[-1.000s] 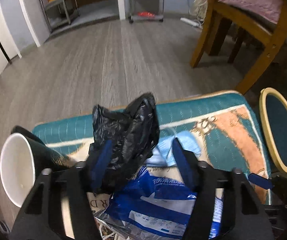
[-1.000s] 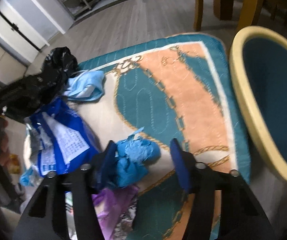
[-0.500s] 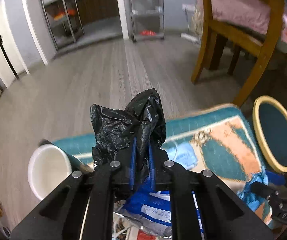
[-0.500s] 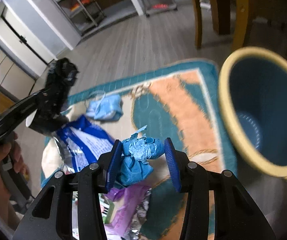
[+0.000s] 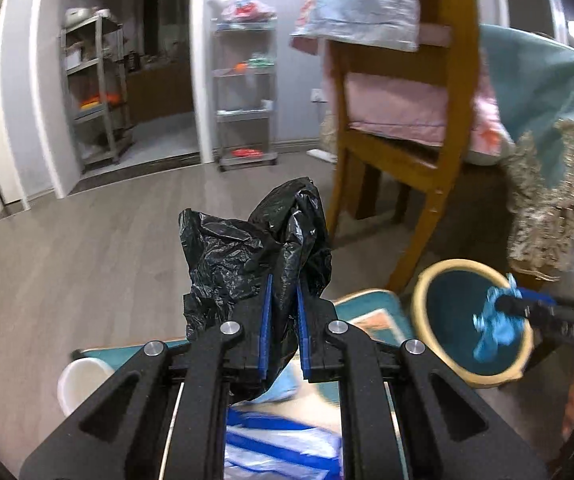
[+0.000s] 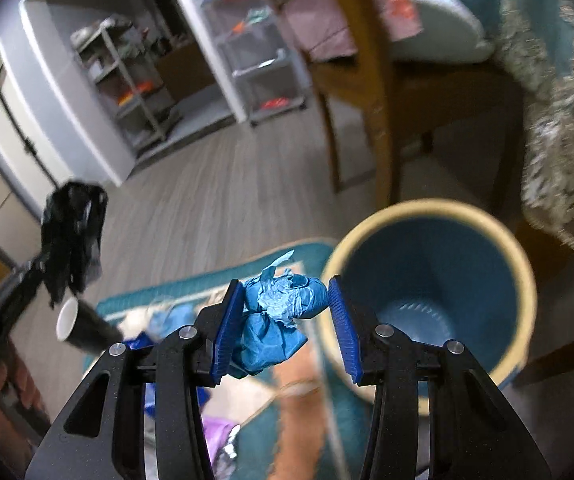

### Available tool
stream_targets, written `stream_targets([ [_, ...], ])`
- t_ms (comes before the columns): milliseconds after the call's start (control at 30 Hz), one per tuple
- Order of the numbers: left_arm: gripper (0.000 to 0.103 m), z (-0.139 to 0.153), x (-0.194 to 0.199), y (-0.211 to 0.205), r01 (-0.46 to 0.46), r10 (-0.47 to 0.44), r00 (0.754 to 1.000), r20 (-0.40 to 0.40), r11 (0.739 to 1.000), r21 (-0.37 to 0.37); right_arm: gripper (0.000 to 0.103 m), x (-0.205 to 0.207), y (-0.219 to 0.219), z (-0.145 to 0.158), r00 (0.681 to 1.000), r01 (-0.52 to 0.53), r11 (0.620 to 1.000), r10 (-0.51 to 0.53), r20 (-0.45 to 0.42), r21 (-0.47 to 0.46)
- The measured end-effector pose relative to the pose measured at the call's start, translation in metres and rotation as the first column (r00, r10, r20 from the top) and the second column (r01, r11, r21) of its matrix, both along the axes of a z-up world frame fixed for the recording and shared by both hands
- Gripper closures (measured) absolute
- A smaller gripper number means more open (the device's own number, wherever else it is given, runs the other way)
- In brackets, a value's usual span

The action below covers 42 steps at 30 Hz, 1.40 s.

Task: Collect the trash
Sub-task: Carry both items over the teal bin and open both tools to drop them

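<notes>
Black bag point(image 5: 255, 256) pinched in left hand-held gripper point(image 5: 283, 292), blue wad point(image 6: 283, 312) clamped in right hand-held gripper point(image 6: 287, 296)

Your right gripper point(image 6: 287, 304) pinches a crumpled blue wad point(image 6: 277, 320) just beside the bin point(image 6: 439, 212), above the rug point(image 6: 191, 286). At left, your left gripper point(image 6: 27, 276) holds a black bag point(image 6: 73, 236) over a cup point(image 6: 77, 322).

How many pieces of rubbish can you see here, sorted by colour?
Black: 2, crumpled black plastic bag, black paper cup
Blue: 3, crumpled blue wad, pale blue mask, blue-and-white wrapper
Purple: 1, purple wrapper
Total: 6
</notes>
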<state>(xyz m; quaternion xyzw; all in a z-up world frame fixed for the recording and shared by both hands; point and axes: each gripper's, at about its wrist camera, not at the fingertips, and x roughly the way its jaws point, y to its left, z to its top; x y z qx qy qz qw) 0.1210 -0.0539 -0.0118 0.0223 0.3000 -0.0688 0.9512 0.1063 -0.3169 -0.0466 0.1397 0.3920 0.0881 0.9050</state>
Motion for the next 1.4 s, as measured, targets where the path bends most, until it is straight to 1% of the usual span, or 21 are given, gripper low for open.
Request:
stream_targets([
  [133,0.093,-0.007,0.006,-0.037,0.085,-0.086,0.996,-0.004,0.996,-0.035,0.057,0.011,-0.044,-0.002,0.995,0.094,0.996,-0.094,0.013,0.000],
  [267,0.093,-0.015,0.011,-0.078,0.165,-0.165,0.986,-0.006,0.985,-0.059,0.057,0.017,-0.077,-0.014,0.987,0.158,0.987,-0.158,-0.011,-0.011],
  [367,0.093,-0.025,0.010,-0.108,0.229,-0.231,0.973,-0.014,0.970,-0.077,0.057,0.021,-0.091,-0.028,0.983,0.179,0.983,-0.180,-0.039,-0.033],
  [433,0.093,-0.032,0.012,-0.128,0.280,-0.284,0.958,-0.030,0.955,-0.096,0.057,0.024,-0.101,-0.037,0.980,0.187,0.981,-0.190,-0.062,-0.049],
  [533,0.093,-0.047,0.014,-0.155,0.343,-0.351,0.934,-0.059,0.932,-0.118,0.057,0.018,-0.109,-0.048,0.975,0.199,0.978,-0.204,-0.086,-0.061],
  [567,0.093,-0.052,0.014,-0.161,0.354,-0.363,0.929,-0.066,0.927,-0.122,0.057,0.019,-0.113,-0.052,0.973,0.205,0.976,-0.211,-0.097,-0.067],
  [600,0.093,-0.058,0.015,-0.169,0.371,-0.383,0.921,-0.077,0.919,-0.137,0.057,0.020,-0.116,-0.056,0.971,0.210,0.975,-0.217,-0.104,-0.072],
  [700,0.092,-0.070,0.019,-0.183,0.393,-0.414,0.905,-0.103,0.902,-0.177,0.057,0.020,-0.124,-0.061,0.966,0.225,0.971,-0.234,-0.113,-0.084],
  [833,0.092,-0.081,0.022,-0.189,0.399,-0.434,0.893,-0.121,0.886,-0.235,0.056,0.020,-0.134,-0.065,0.959,0.250,0.966,-0.257,-0.120,-0.068],
  [900,0.090,-0.083,0.023,-0.189,0.399,-0.438,0.889,-0.131,0.884,-0.245,0.054,0.019,-0.136,-0.065,0.958,0.254,0.965,-0.260,-0.121,-0.065],
  [933,0.085,-0.085,0.024,-0.190,0.400,-0.440,0.888,-0.135,0.883,-0.246,0.049,0.018,-0.135,-0.064,0.958,0.254,0.965,-0.259,-0.121,-0.059],
  [967,0.076,-0.086,0.024,-0.188,0.399,-0.439,0.888,-0.137,0.884,-0.243,0.044,0.017,-0.136,-0.064,0.958,0.255,0.965,-0.260,-0.119,-0.057],
  [1000,0.072,-0.086,0.024,-0.187,0.394,-0.433,0.891,-0.138,0.887,-0.239,0.037,0.016,-0.135,-0.062,0.958,0.258,0.964,-0.263,-0.111,-0.058],
  [1033,0.066,-0.086,0.025,-0.185,0.389,-0.428,0.893,-0.137,0.889,-0.241,0.031,0.015,-0.134,-0.060,0.958,0.261,0.963,-0.267,-0.103,-0.060],
  [1100,0.061,-0.085,0.026,-0.180,0.376,-0.414,0.900,-0.137,0.895,-0.241,0.026,0.016,-0.131,-0.056,0.960,0.261,0.963,-0.266,-0.093,-0.059],
  [1167,0.054,-0.083,0.026,-0.175,0.366,-0.404,0.905,-0.133,0.899,-0.240,0.022,0.016,-0.128,-0.054,0.961,0.259,0.964,-0.264,-0.086,-0.061],
  [1233,0.051,-0.080,0.026,-0.169,0.355,-0.392,0.911,-0.126,0.903,-0.240,0.016,0.018,-0.125,-0.053,0.962,0.257,0.964,-0.262,-0.082,-0.065],
  [1400,0.043,-0.070,0.021,-0.156,0.342,-0.373,0.921,-0.111,0.912,-0.225,0.012,0.020,-0.118,-0.050,0.963,0.253,0.965,-0.259,-0.077,-0.074],
])
